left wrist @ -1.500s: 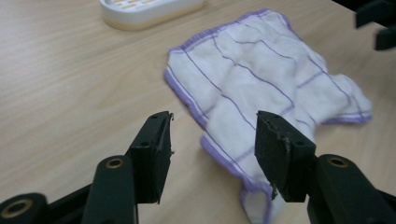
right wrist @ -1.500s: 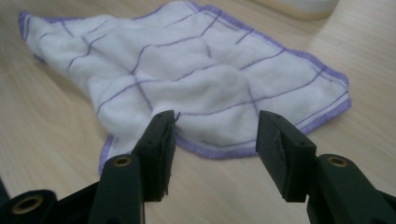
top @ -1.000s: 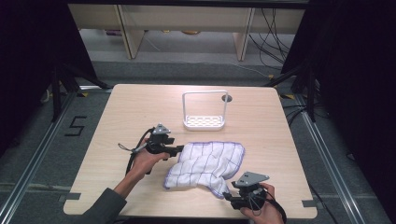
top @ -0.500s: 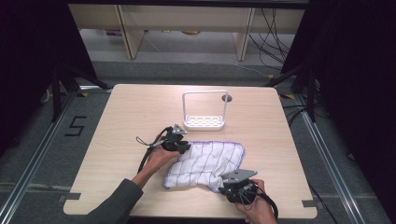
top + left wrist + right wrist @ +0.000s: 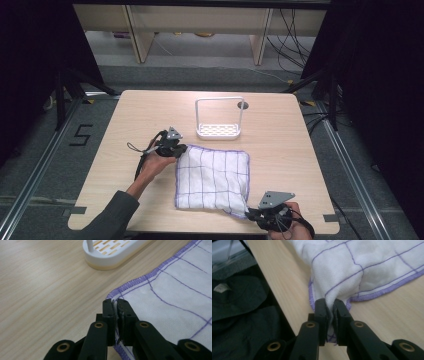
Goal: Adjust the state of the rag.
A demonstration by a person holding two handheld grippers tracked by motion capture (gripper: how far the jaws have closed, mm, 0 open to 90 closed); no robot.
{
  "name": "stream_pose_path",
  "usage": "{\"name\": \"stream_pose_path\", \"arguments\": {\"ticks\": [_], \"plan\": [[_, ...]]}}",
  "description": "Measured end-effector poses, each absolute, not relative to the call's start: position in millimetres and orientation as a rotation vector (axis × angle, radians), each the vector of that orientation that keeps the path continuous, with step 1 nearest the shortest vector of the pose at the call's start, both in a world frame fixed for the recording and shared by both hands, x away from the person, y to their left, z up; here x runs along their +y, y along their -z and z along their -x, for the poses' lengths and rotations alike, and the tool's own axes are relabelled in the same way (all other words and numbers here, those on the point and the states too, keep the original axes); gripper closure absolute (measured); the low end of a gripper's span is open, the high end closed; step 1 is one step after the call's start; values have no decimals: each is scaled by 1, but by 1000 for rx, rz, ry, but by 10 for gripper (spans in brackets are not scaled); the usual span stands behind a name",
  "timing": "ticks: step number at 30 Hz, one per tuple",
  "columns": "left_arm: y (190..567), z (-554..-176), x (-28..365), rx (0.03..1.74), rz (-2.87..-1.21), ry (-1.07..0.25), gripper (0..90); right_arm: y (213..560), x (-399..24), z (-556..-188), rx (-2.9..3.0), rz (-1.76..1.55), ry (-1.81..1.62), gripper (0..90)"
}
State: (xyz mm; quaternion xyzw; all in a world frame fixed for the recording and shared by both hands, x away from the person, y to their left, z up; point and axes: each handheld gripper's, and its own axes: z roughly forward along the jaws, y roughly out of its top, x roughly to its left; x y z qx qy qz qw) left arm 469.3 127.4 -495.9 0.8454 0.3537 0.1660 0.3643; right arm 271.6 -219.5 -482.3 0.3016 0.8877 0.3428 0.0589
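Left gripper (image 5: pixel 179 149) clenched on the far-left corner of the cloth (image 5: pixel 214 178); in the left gripper view (image 5: pixel 117 305) the jaws pinch the purple-stitched hem between them, pads pressing the fabric. Right gripper (image 5: pixel 251 214) clenched on the near-right corner; its jaws have just eased open a little, but in the right gripper view (image 5: pixel 331 305) a bunched fold of cloth (image 5: pixel 362 265) sits squeezed between the pads, so it is a grip. Cloth is white with a purple grid and purple edging, lying spread nearly flat on the table (image 5: pixel 280 150), middle to near side, stretched diagonally between the two grippers. The near-right corner is lifted and puckered at the right gripper, close to the table's near edge. White rack (image 5: pixel 219 120) with an upright loop handle stands on the table just beyond the cloth's far edge, apart from it; its slotted base (image 5: pixel 113 251) shows in the left gripper view. Left hand (image 5: pixel 152 167) and dark sleeve come in from the bottom left; right hand (image 5: pixel 290 230) at the bottom edge.
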Motion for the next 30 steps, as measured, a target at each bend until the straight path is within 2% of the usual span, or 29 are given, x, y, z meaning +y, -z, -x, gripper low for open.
{"name": "stream_pose_path", "arguments": {"ticks": [1,2,3,4,7,8,11,12,19,30], "plan": [[496,-469,127,906,-2175,-421,838,483,-219,-274,2696,-915,-1025,647],[497,-468,126,905,-2169,-417,836,483,-219,-275,2675,-945,-1013,582],[498,-468,125,902,-2169,-413,834,482,-220,-280,2649,-953,-1032,562],[497,-468,125,897,-2153,-403,831,476,-222,-288,2607,-1009,-1052,480],[496,-467,125,895,-2140,-398,830,468,-226,-303,2547,-984,-1054,456],[496,-465,126,890,-2134,-397,829,464,-229,-322,2505,-1015,-1063,414],[495,-464,128,892,-2122,-397,827,460,-230,-337,2496,-1056,-1118,413],[495,-463,129,893,-2121,-394,827,460,-229,-346,2557,-1083,-1122,387],[500,-464,130,896,-2127,-383,825,458,-223,-353,2486,-1053,-1085,388],[503,-463,138,912,-2130,-375,817,471,-218,-410,2401,-1192,-1149,360]]}}
